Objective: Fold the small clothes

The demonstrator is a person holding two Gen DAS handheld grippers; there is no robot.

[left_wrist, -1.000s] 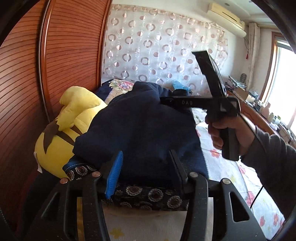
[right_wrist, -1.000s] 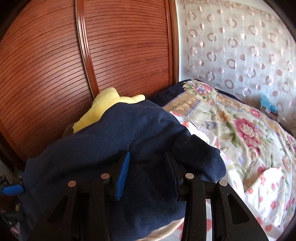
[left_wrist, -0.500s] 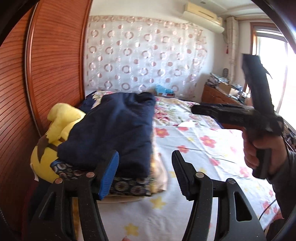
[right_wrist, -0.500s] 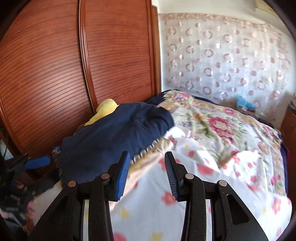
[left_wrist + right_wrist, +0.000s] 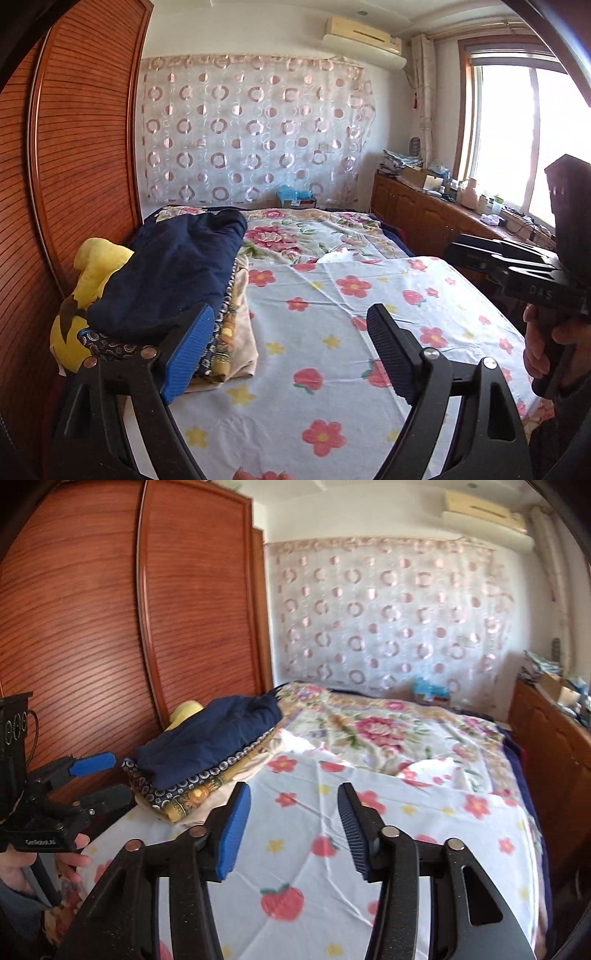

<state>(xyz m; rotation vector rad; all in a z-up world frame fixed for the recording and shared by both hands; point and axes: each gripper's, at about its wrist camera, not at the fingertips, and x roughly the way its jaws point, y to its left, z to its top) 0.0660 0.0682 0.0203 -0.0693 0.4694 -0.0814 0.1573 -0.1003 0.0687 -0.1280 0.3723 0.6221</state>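
Flowered bed sheet (image 5: 332, 369) wide and bare mid-bed. Folded navy garment (image 5: 173, 273) tops stack at left edge by wardrobe (image 5: 74, 166), long axis toward headboard. Left gripper (image 5: 288, 350), right gripper (image 5: 291, 827): jaws just opened, nothing between.

A plain navy garment (image 5: 173, 273) is seen at ten o'clock, over folded cloth with a dark ringed border (image 5: 207, 775) and a yellow plush toy (image 5: 92, 266). The white sheet (image 5: 332, 350) is dotted with red and yellow flowers; the curtain (image 5: 251, 133) is patterned with pink rings.
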